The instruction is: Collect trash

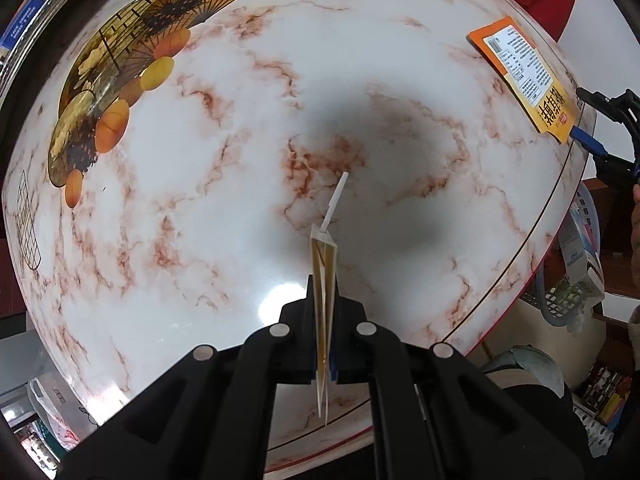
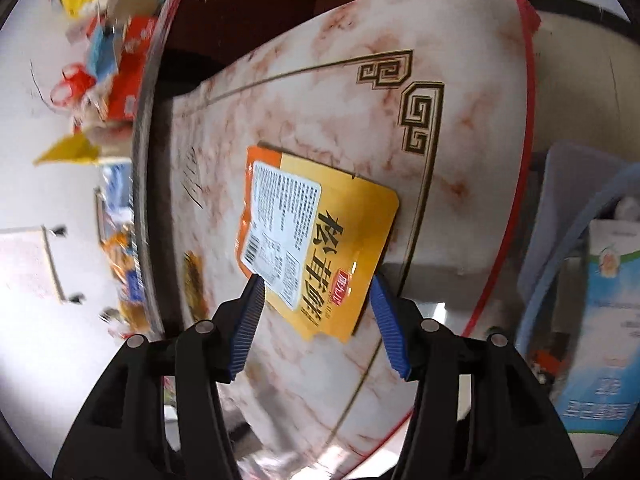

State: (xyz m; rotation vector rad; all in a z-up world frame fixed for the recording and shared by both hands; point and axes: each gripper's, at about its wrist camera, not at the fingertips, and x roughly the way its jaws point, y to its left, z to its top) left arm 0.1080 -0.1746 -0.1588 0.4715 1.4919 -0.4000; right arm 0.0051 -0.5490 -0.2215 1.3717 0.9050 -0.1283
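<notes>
My left gripper is shut on a flattened drink carton with a white straw sticking out, held above the marble-pattern table. An orange and yellow snack packet lies flat near the table's edge; it also shows in the left wrist view. My right gripper is open, its blue pads on either side of the packet's near end. The right gripper shows at the far right of the left wrist view.
The table has a painted fan and fruit design at the left and a red rim. A plastic basket with boxes stands beside the table. Cluttered shelves and a blue-white carton surround it.
</notes>
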